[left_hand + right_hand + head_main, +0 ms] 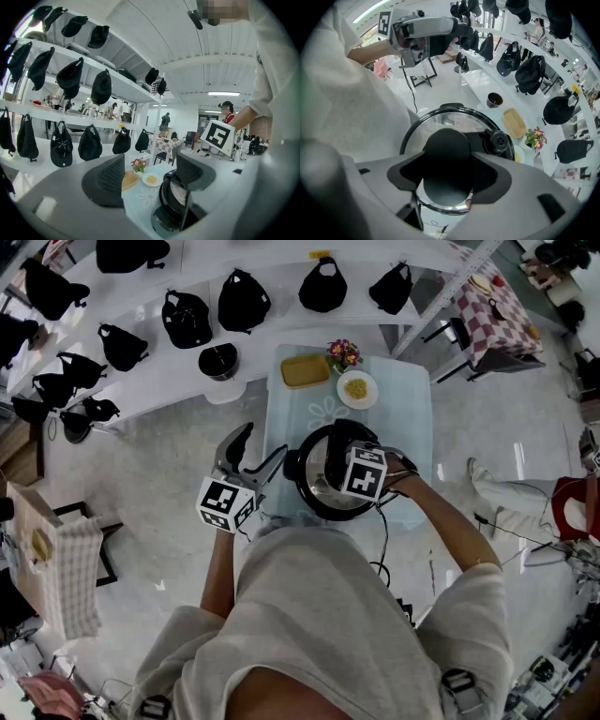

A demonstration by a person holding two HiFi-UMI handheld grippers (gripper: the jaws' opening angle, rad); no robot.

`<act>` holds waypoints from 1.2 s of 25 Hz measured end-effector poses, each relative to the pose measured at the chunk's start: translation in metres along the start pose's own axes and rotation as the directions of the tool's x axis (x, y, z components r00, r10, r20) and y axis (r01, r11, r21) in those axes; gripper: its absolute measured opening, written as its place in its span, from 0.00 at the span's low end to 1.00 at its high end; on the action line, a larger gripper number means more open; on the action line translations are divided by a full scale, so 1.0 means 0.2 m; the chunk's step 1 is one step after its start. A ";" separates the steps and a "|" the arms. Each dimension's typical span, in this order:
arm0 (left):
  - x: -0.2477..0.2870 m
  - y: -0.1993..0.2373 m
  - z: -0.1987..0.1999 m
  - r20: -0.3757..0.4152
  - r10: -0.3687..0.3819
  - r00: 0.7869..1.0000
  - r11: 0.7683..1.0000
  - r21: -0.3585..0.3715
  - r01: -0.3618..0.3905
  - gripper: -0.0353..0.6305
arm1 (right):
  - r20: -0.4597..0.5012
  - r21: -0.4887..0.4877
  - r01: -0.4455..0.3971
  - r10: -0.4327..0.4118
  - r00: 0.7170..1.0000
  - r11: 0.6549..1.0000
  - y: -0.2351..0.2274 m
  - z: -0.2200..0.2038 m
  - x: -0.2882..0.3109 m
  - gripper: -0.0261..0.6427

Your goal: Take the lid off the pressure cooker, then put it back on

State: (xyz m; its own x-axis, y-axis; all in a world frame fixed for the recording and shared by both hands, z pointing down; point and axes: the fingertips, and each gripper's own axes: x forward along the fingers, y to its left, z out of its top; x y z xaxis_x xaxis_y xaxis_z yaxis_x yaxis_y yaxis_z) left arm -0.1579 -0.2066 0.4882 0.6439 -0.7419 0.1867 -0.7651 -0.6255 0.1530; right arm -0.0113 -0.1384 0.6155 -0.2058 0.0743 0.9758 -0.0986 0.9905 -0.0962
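On pale-blue table (408, 418), knob (446, 143) of pressure cooker lid (454, 121) clamped in right gripper (449, 174); left gripper (150, 173) wide.

White shelves (155, 381), black bags (243, 301), glossy pale floor (159, 486)

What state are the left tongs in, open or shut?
Open. In the left gripper view the left tongs stand wide apart with nothing between them; only the table and the pressure cooker show beyond.

Right gripper (449, 174) jaws clamp the lid knob (446, 143); left gripper (150, 177) (jaws apart) hovers alongside.
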 end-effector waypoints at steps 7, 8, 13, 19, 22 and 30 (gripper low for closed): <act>-0.01 -0.01 0.00 0.003 -0.003 1.000 1.000 0.004 0.003 0.54 | 0.054 -0.001 0.025 -0.025 0.998 1.000 -0.01 0.04 -0.11 0.46; -0.01 -0.01 0.00 0.003 -0.002 1.000 1.000 0.004 0.002 0.54 | 0.077 0.022 0.023 -0.025 0.997 0.999 -0.01 0.06 -0.14 0.45; -0.02 -0.03 0.00 0.001 -0.011 1.000 1.000 0.008 0.011 0.54 | 0.193 0.102 0.078 -0.096 0.976 0.992 -0.05 0.10 -0.22 0.41; -0.02 -0.03 0.01 -0.007 -0.012 1.000 1.000 0.022 0.012 0.54 | 0.445 0.371 0.157 -0.324 0.835 0.915 -0.19 0.13 -0.41 0.34; -0.01 -0.03 0.02 -0.013 -0.005 1.000 0.999 0.036 0.005 0.54 | 0.519 0.529 0.182 -0.486 0.704 0.829 -0.28 0.09 -0.57 0.29; 0.01 -0.01 0.08 -0.014 0.011 1.000 0.997 0.072 -0.010 0.47 | 0.406 0.852 0.165 -0.826 0.391 0.497 -0.37 -0.23 -0.82 0.15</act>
State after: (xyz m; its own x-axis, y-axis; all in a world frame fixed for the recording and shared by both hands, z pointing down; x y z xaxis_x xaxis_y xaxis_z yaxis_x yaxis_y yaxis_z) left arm -0.1541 -0.2109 0.4735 0.6355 -0.7452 0.2019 -0.7691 -0.6340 0.0811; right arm 0.0745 -0.2187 0.4723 -0.3943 -0.8360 0.3815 -0.9124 0.4058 -0.0539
